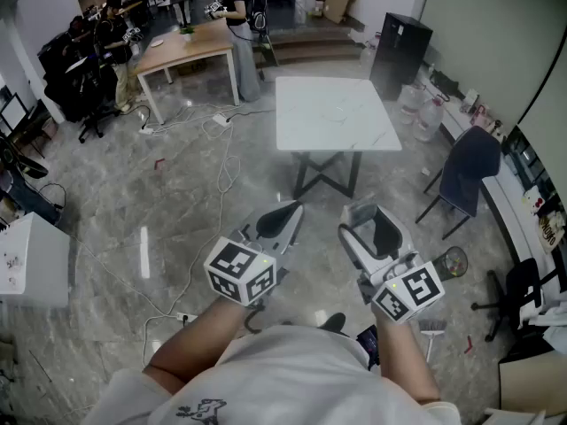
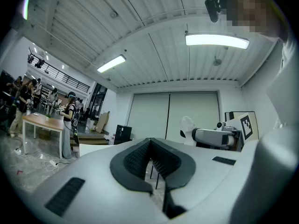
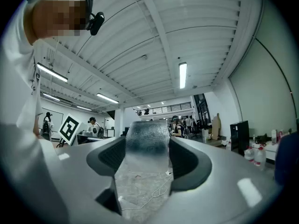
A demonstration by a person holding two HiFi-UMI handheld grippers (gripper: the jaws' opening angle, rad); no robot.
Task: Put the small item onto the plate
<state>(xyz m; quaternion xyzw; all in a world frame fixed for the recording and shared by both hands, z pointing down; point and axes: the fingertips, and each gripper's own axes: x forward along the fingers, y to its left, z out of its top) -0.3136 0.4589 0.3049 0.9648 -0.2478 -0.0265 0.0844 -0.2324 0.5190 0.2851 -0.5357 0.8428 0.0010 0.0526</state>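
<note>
No plate or small item shows in any view. In the head view I hold both grippers level at waist height over the grey floor, pointed at a white marble-topped table [image 1: 332,113] whose top looks bare. My left gripper [image 1: 285,212] has its dark pads drawn together to a point, with nothing in them; in the left gripper view the left gripper [image 2: 150,146] shows its pads meeting at the tip. My right gripper [image 1: 372,220] stands wide open. In the right gripper view, the right gripper [image 3: 147,148] shows only floor and a blurred grey patch in its gap.
A black cabinet [image 1: 399,47] and water bottles [image 1: 421,109] stand behind the table at the right. A dark chair [image 1: 468,171] is at its right side. Cables [image 1: 190,264] trail over the floor at the left. People stand around a wooden table [image 1: 186,47] far back.
</note>
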